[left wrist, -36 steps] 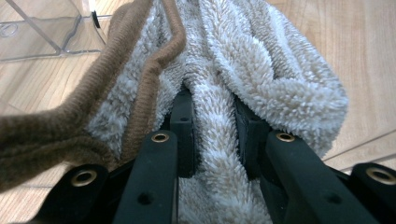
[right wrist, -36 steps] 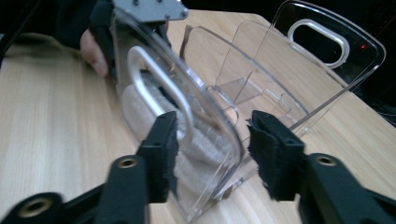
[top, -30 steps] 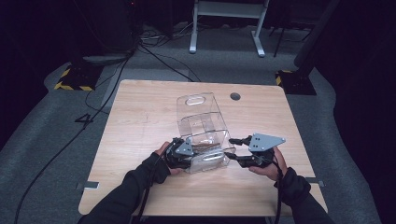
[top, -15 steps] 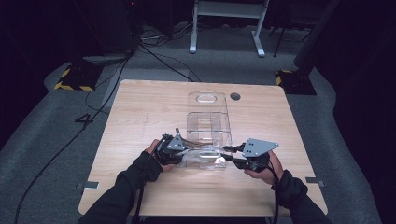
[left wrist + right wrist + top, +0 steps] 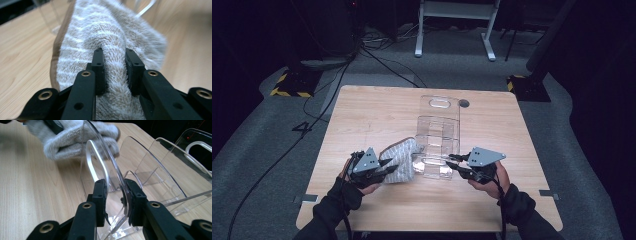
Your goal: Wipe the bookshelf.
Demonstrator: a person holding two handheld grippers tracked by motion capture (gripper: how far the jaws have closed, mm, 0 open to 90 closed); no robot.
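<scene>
A clear plastic organiser with several dividers lies flat on the wooden table. My right gripper is shut on its near end wall, and the right gripper view shows that curved wall between the jaws of my right gripper. A grey striped fluffy cloth lies just left of the organiser's near end. My left gripper is shut on a fold of it. In the left gripper view the cloth bulges up between the pads of my left gripper. The cloth also lies beyond the clear wall.
A round cable hole sits in the table behind the organiser. Cables, a white frame's legs and a yellow-and-black striped base are on the grey floor beyond the table.
The organiser went from tipped up to lying flat. My left gripper then drew left and up, and the cloth it holds now lies outside the organiser. The right hand stayed put.
</scene>
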